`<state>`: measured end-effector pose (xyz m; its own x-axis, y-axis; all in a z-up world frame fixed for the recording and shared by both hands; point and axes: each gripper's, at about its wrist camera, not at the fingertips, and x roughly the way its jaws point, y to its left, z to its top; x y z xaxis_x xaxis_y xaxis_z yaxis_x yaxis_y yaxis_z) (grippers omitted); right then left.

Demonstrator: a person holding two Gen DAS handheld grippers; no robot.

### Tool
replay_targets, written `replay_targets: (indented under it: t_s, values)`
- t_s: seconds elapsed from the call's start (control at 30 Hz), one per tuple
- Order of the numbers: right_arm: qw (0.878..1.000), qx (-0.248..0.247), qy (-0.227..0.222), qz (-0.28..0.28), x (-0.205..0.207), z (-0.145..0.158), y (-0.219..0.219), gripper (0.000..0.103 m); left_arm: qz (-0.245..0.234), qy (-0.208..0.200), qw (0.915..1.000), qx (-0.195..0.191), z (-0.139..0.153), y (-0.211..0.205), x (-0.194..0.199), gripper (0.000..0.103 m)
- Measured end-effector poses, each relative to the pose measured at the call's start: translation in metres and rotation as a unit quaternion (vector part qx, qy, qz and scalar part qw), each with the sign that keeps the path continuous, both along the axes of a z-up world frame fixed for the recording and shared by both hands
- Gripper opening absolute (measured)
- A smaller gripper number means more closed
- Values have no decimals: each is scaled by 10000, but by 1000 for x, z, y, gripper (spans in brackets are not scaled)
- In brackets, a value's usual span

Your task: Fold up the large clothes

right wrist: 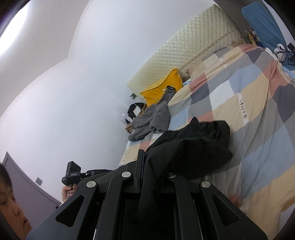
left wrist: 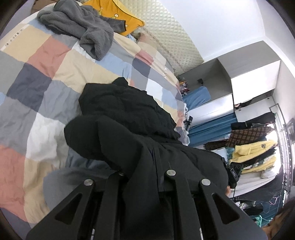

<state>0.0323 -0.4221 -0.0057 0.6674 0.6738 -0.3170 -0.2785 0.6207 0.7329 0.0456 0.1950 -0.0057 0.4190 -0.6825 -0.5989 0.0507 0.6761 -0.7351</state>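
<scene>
Both grippers were clamped on the same black coat [left wrist: 127,110]. Left gripper [left wrist: 145,166] had its fingers closed on a fold of the coat's smooth black fabric, which draped over and between the fingers and hid the tips. Right gripper [right wrist: 147,166] was likewise closed on the coat [right wrist: 193,147], cloth bunched between its fingers, with one finger [right wrist: 140,166] standing clear on the left side of the fabric. The coat's far end, with a fuzzy black lining, lay on the bed [left wrist: 36,83], on the patchwork quilt [right wrist: 248,110], while the near end was lifted up to the grippers. A gray fleece garment [left wrist: 83,27] lay crumpled further up the bed, apart from the coat, near a yellow pillow [left wrist: 118,16] at the quilted headboard [right wrist: 193,46]. A clothes rack [left wrist: 258,147] with yellow and plaid items stood to the side, beside the bed.
</scene>
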Motion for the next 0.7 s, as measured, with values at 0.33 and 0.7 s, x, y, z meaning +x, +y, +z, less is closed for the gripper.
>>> replay_targets:
  t_s: [0.33, 0.7]
  values:
    - [9915, 365, 1165, -453, 147, -30, -19, 6, 43, 658, 9977, 171, -13, 4, 105, 14]
    - [9623, 627, 2453, -990, 272, -126, -37, 6, 537, 1409, 9878, 382, -60, -2, 217, 18]
